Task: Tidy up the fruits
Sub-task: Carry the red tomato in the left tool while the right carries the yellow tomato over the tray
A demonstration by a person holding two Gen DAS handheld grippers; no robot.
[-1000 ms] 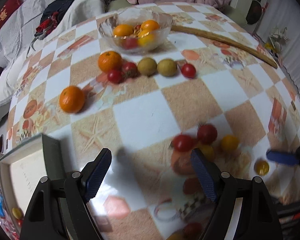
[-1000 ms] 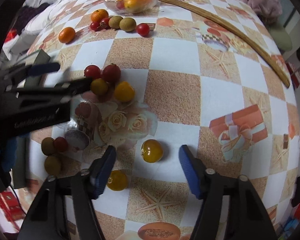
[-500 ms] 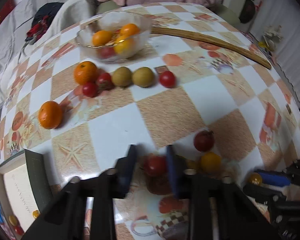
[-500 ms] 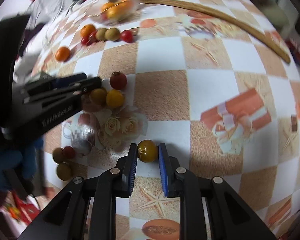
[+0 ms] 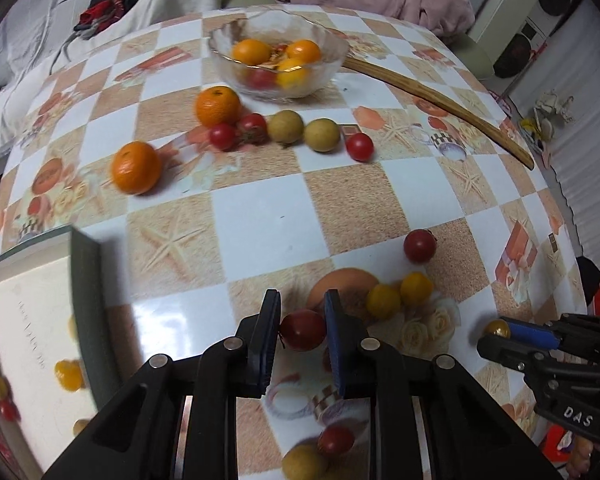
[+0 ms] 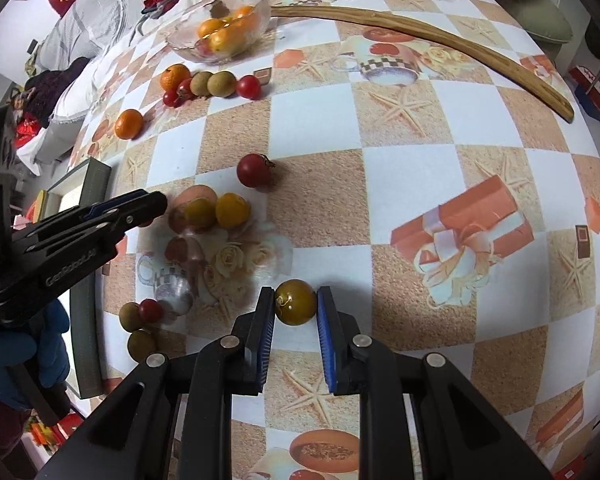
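My left gripper point(image 5: 302, 322) is shut on a red cherry tomato point(image 5: 303, 330) low over the table. My right gripper point(image 6: 296, 307) is shut on a yellow-brown tomato point(image 6: 295, 301); it also shows in the left wrist view point(image 5: 497, 329). A glass bowl point(image 5: 278, 60) holding oranges and tomatoes stands at the far side. In front of it lie two oranges point(image 5: 217, 105), red tomatoes point(image 5: 359, 146) and two green-brown fruits point(image 5: 321, 135). Two yellow tomatoes point(image 5: 400, 294) and a red one point(image 5: 420, 245) lie near my left gripper.
A long curved wooden stick point(image 5: 440, 98) lies at the far right of the checkered table point(image 5: 260, 216). A box with a dark edge point(image 5: 86, 300) sits at the left. More small fruits point(image 6: 140, 316) lie by the near edge. Clothes and bedding lie beyond the table.
Both grippers went from open to shut: the left on the red tomato, the right on the yellow-brown tomato. Both cameras now sit slightly higher and farther back from the table.
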